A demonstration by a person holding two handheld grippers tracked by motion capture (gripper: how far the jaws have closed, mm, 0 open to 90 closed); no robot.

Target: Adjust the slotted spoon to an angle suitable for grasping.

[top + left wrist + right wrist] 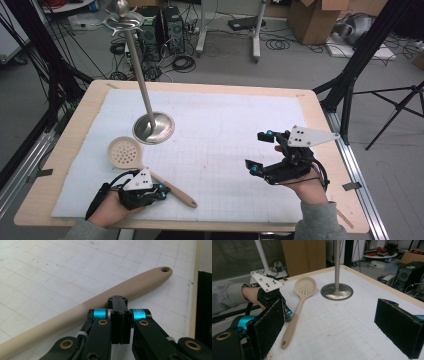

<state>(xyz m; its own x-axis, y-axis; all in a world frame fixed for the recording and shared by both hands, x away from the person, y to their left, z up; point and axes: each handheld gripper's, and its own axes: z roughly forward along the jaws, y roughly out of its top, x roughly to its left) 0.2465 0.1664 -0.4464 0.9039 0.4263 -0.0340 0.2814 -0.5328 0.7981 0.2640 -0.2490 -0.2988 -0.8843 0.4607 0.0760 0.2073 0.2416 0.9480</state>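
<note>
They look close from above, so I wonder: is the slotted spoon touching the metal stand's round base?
Apart. The right gripper view shows a strip of white mat between the slotted spoon and the stand's base.

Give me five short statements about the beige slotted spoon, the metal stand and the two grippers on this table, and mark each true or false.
1. The beige slotted spoon lies flat on the white gridded mat. True.
2. The left gripper has its jaws wide open. False: they are shut, pad against pad, right at the spoon's handle.
3. The right gripper has its jaws open with nothing between them. True.
4. The spoon hangs from the silver metal stand. False: it lies on the mat beside the stand's round base.
5. The spoon's handle has a hole at its end. True.
</note>
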